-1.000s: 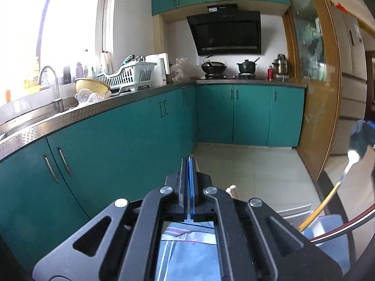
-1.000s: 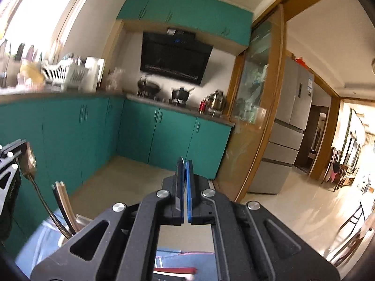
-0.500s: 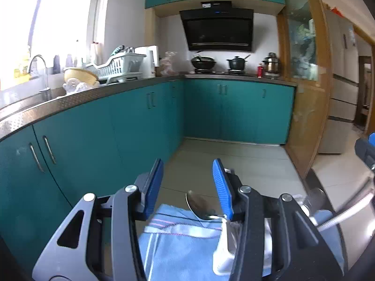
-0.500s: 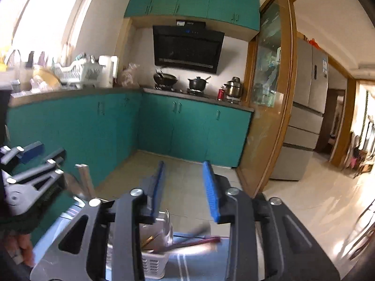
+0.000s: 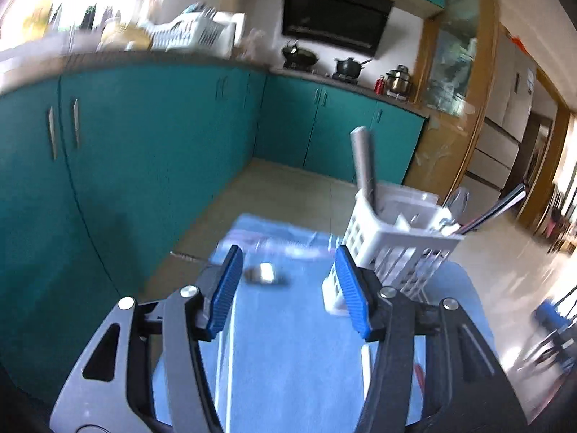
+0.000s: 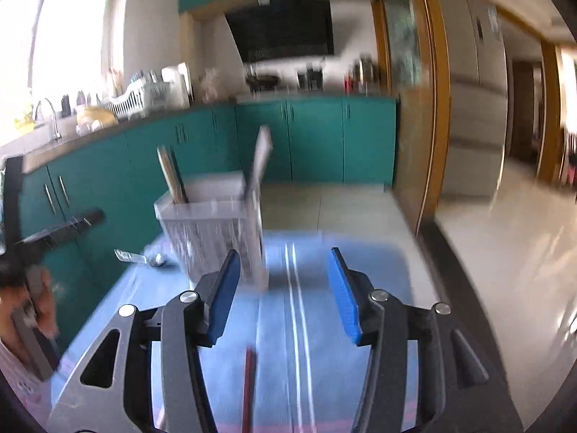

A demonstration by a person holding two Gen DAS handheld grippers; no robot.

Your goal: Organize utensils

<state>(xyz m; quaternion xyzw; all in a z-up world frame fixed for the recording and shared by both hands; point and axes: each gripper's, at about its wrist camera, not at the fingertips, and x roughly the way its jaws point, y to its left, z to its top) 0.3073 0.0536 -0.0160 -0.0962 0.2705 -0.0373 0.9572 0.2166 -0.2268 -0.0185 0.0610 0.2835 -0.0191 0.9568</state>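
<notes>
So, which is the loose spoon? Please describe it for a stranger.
Find the blue cloth and the white slotted caddy standing on it. Left of the caddy lies a small metal spoon. It alone lies flat on the cloth; other utensils stand in the caddy.

Both wrist cameras look forward and downward along their own jaws, close above the blue cloth (image 5: pixel 288 342) on the desk. Each frames the white utensil basket (image 5: pixel 393 238), from opposite sides, with the teal cabinets (image 6: pixel 317 137) and stove wall behind.
</notes>
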